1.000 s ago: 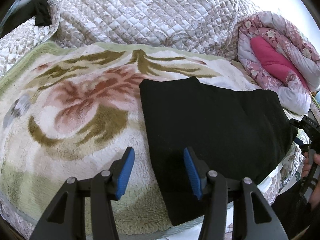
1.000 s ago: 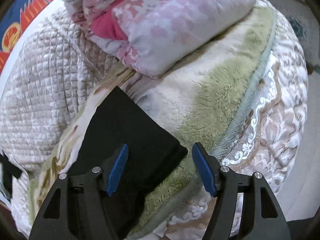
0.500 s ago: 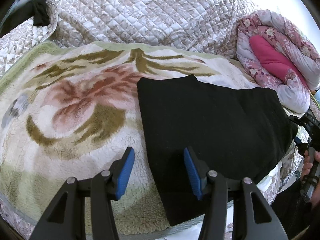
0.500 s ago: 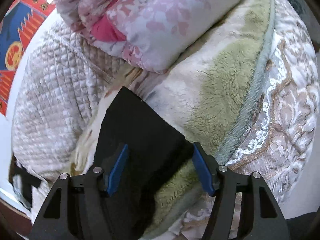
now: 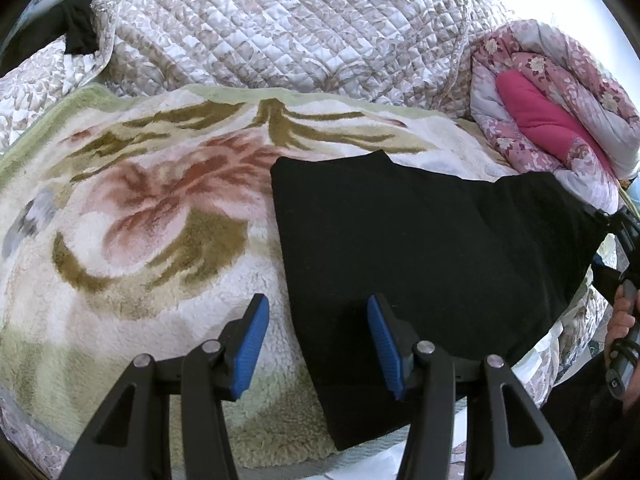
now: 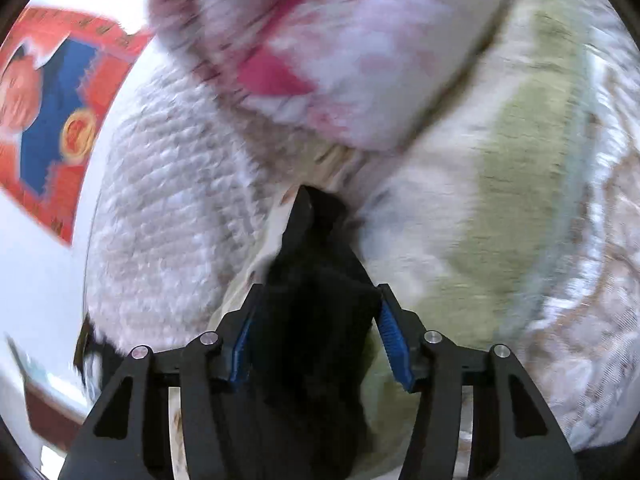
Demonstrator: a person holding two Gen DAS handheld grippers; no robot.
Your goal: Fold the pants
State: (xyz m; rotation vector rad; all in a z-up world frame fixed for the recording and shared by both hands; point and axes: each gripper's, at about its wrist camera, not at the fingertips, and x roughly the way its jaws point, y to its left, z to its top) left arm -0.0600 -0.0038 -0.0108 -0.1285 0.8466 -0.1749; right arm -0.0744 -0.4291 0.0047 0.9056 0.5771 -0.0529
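Pants: the black pants (image 5: 432, 256) lie partly folded on the flowered fleece blanket (image 5: 152, 232) covering the bed, long axis running from about 7 o'clock to 2 o'clock in the left wrist view.
Left hand-held gripper: the left hand-held gripper (image 5: 316, 344) is released, blue pads spread wide; it straddles the near left edge of the pants, one pad over blanket, the other over black cloth, gripping nothing.
Right hand-held gripper: the right hand-held gripper (image 6: 316, 340) has the far end of the pants bunched between its pads. The pads look narrowed onto the cloth, so it reads as grasping, though blur makes the contact hard to confirm.
Key relation: from the right hand-held gripper the cloth runs toward 12 o'clock; in the left view that held end sits at 3 o'clock, slightly raised.
Nearer hand: the right has the end that must travel; the left is nearest the end that stays put.
Next move, by judgement: carry the held end along the long axis toward the left end.
Surroundings: a quilted cover (image 5: 280, 32) at 12 o'clock, a rolled pink quilt (image 5: 552, 112) at 2 o'clock.
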